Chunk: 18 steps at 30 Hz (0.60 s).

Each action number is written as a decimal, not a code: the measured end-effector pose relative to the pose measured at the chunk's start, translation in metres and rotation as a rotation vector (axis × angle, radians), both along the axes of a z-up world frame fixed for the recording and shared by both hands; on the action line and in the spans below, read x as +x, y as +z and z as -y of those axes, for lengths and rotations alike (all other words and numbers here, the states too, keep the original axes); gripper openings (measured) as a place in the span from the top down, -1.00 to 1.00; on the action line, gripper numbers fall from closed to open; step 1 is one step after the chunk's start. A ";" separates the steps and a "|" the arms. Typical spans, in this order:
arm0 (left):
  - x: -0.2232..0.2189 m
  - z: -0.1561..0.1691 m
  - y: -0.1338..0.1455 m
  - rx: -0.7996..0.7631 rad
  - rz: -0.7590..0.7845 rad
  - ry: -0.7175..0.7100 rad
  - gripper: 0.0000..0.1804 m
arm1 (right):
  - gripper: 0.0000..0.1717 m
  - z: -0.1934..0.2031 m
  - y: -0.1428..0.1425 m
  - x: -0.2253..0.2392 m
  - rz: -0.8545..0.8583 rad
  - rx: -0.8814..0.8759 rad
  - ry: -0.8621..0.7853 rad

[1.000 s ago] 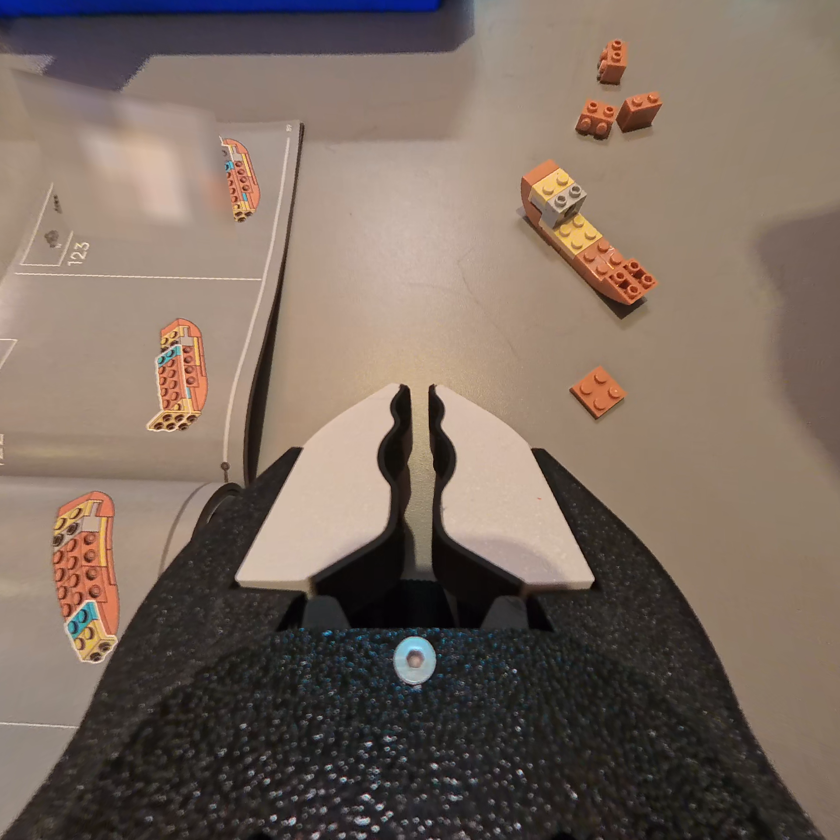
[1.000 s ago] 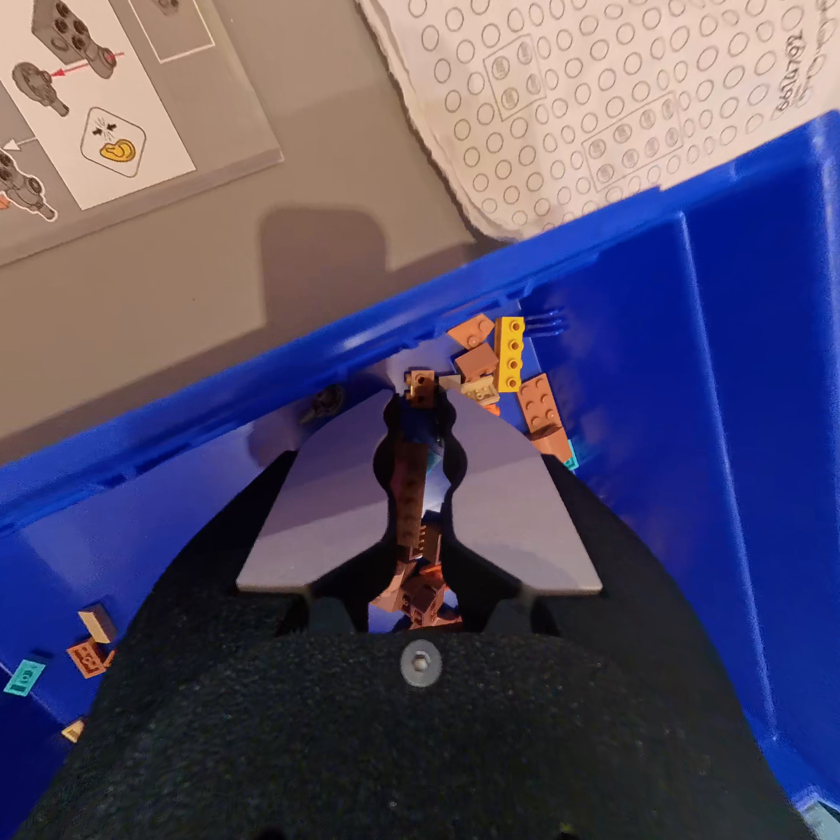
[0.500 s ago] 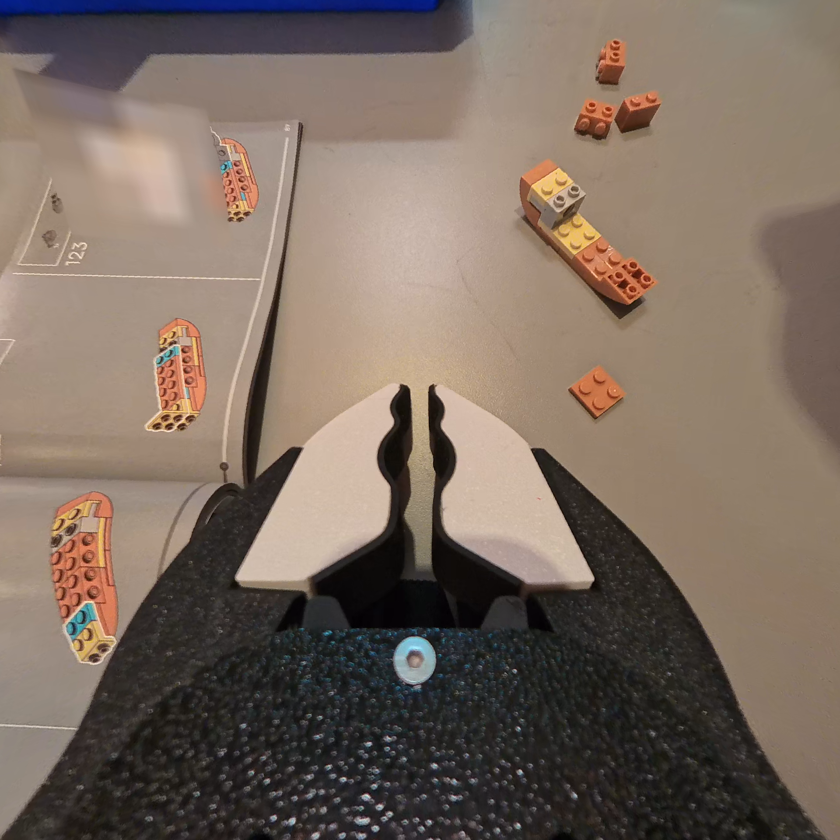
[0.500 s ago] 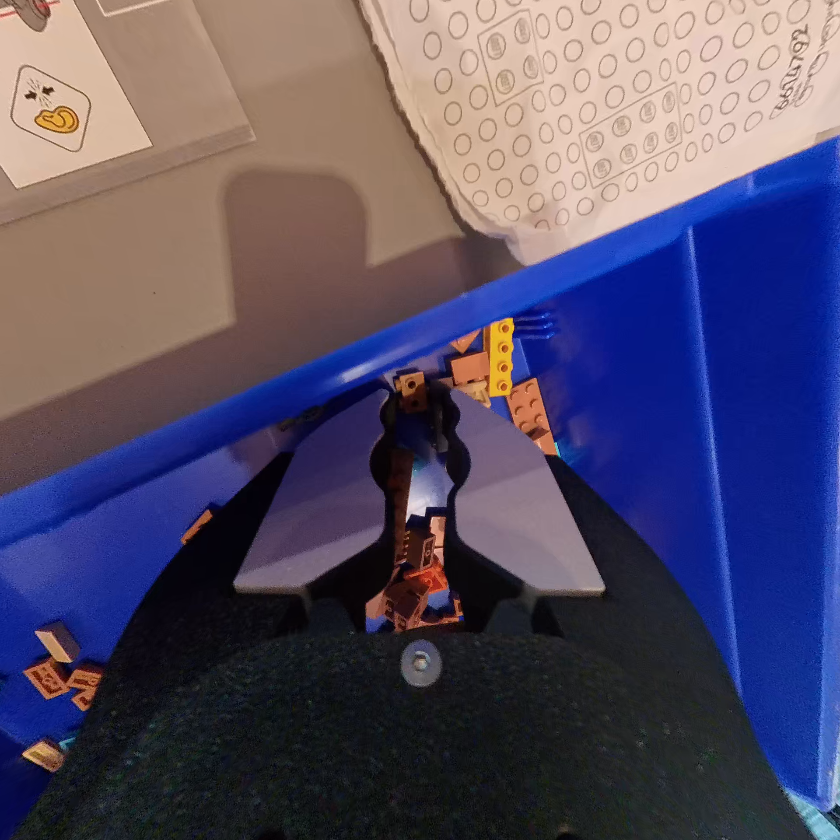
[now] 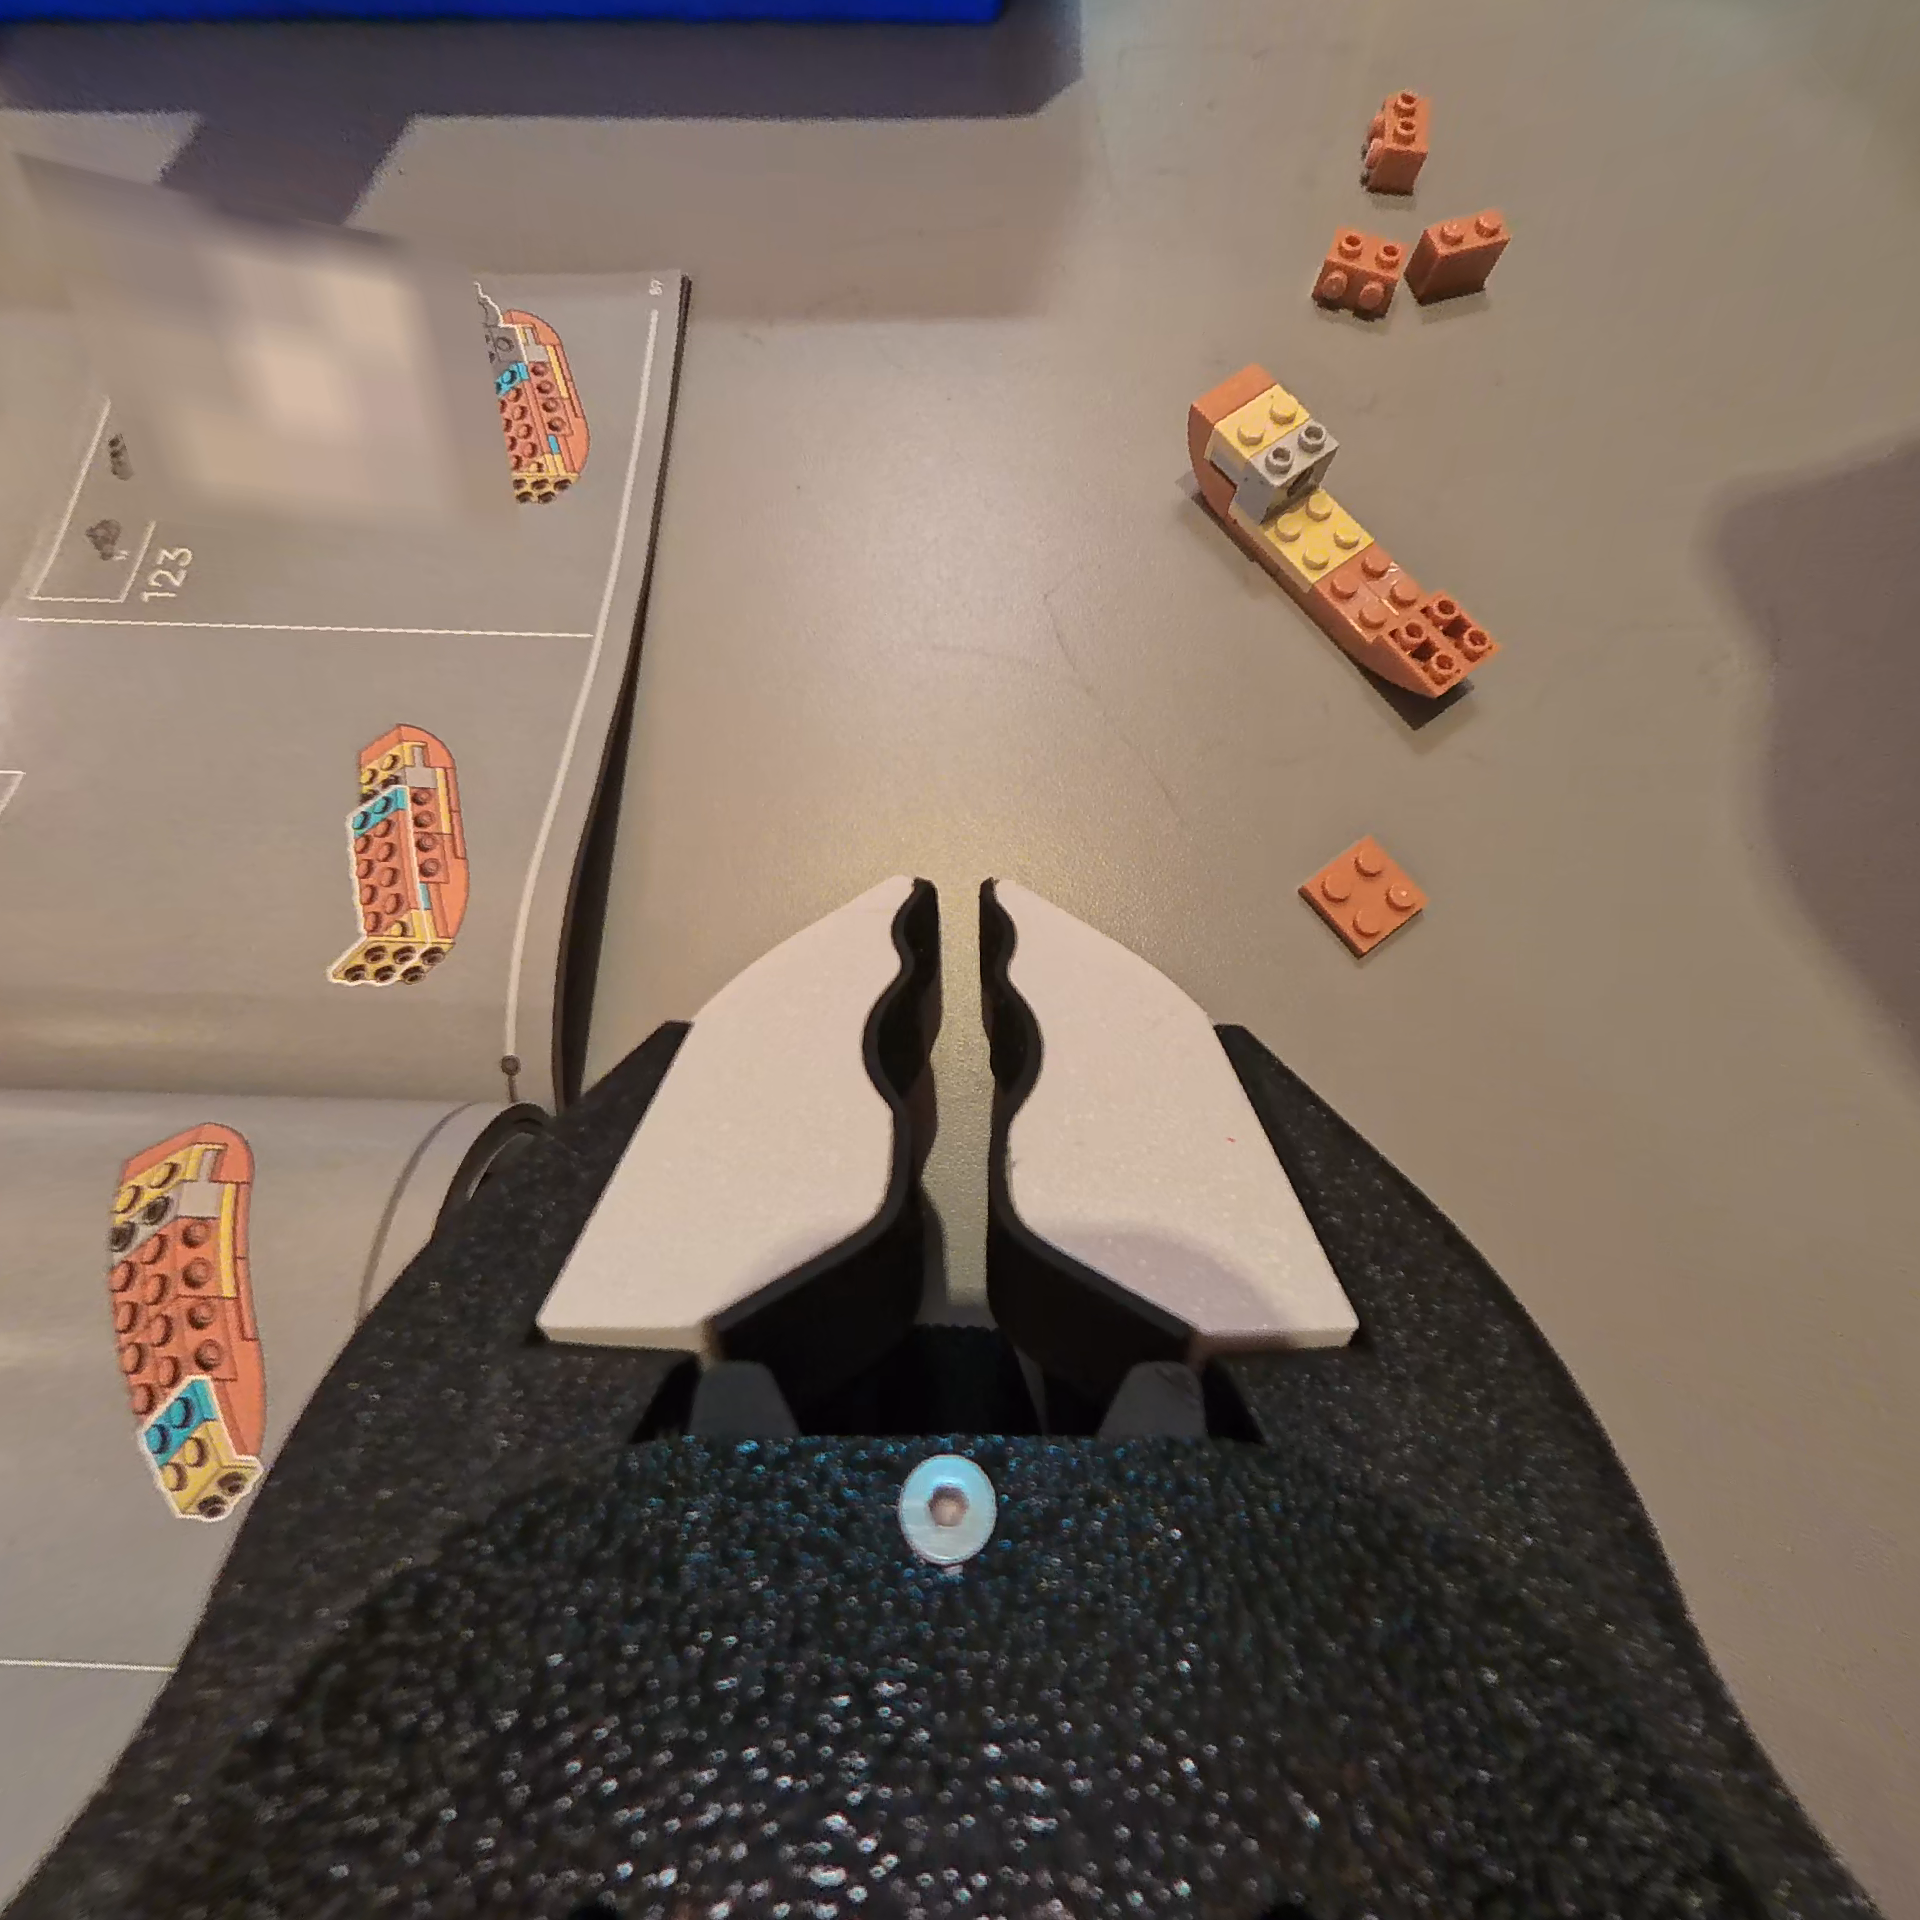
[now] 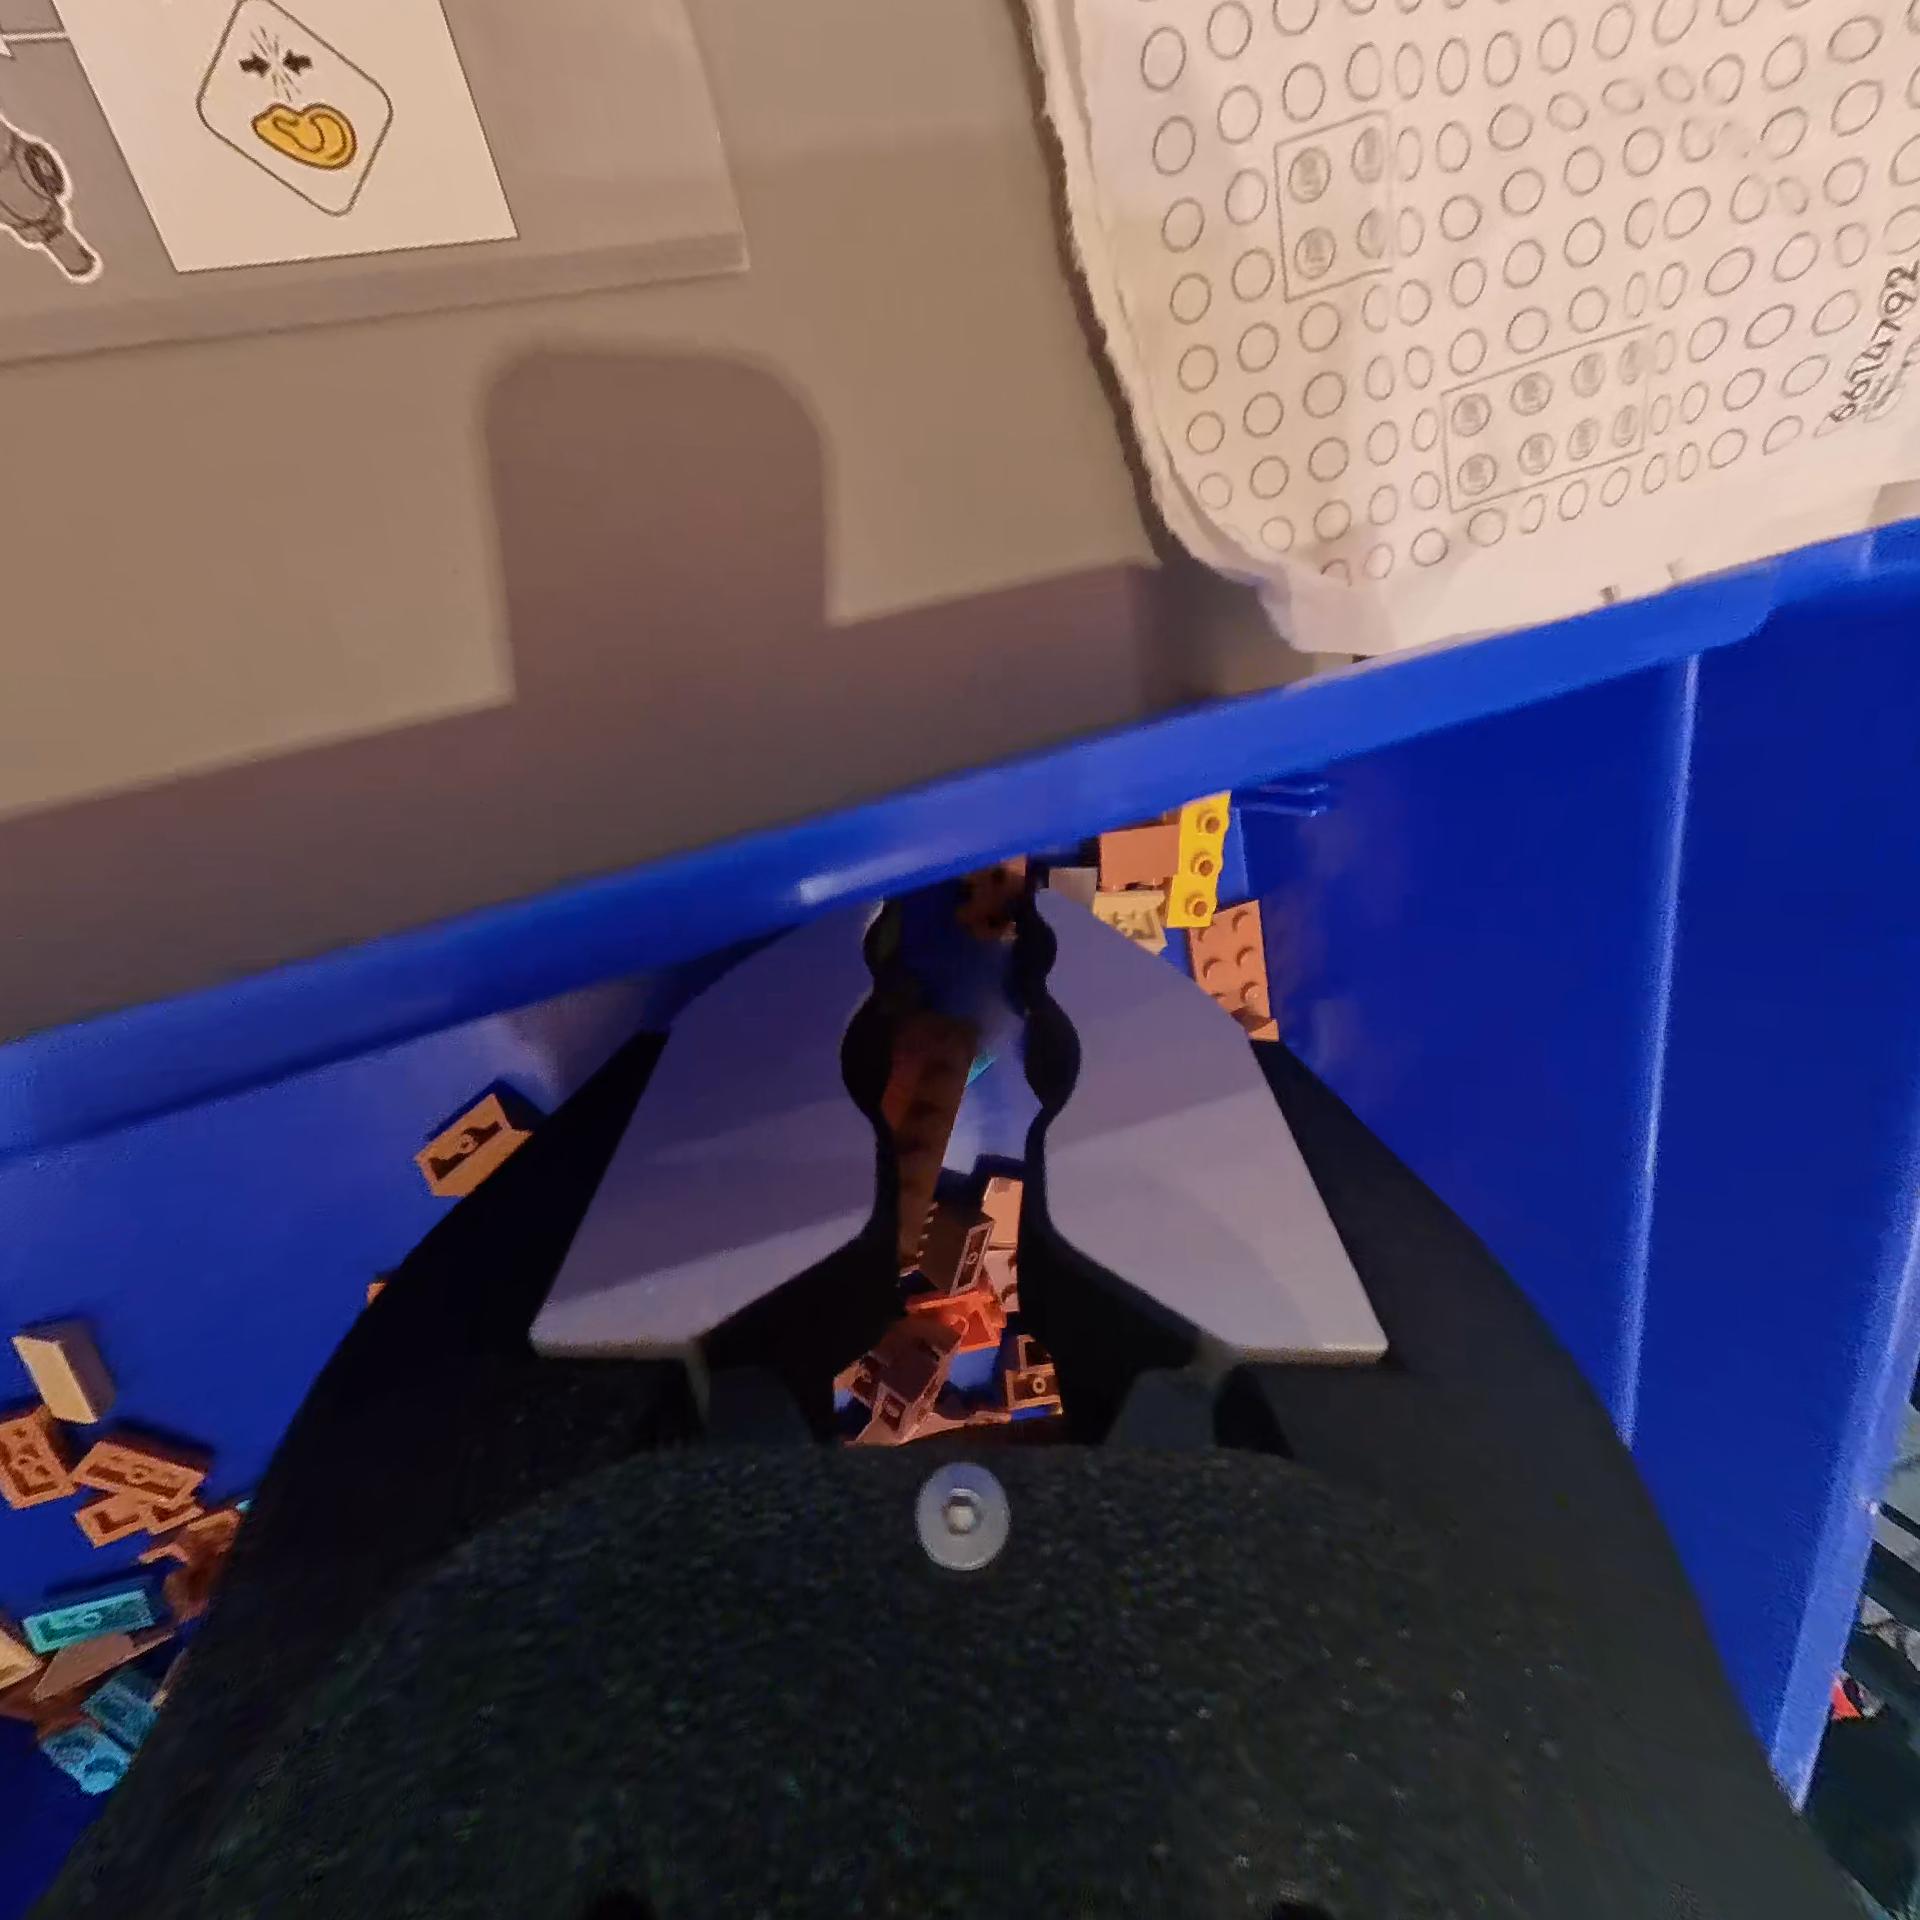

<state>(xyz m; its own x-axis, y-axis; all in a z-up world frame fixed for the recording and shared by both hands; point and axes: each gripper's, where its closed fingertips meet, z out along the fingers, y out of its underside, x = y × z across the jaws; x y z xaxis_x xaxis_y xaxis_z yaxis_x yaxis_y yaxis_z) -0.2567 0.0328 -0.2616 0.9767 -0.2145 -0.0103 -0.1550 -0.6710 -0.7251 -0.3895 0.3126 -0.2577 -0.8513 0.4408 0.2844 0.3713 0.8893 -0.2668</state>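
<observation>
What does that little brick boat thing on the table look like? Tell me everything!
The little brick boat is a long, narrow build of plastic studded bricks. Its curved end and sides are reddish brown, with tan-yellow bricks on top in the middle and one small grey brick standing higher near the curved end. The other end is brown with open studs. It lies flat and slanted on the grey table, alone, with nothing touching it; loose brown bricks lie nearby.
</observation>
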 end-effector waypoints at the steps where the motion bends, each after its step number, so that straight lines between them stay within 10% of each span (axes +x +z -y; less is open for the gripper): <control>1: 0.000 0.000 0.000 0.000 -0.001 0.000 0.92 | 0.74 0.000 0.000 0.001 0.010 -0.004 -0.001; 18: 0.000 0.000 0.000 0.001 -0.002 -0.001 0.92 | 0.85 0.002 -0.003 0.005 0.093 -0.059 -0.049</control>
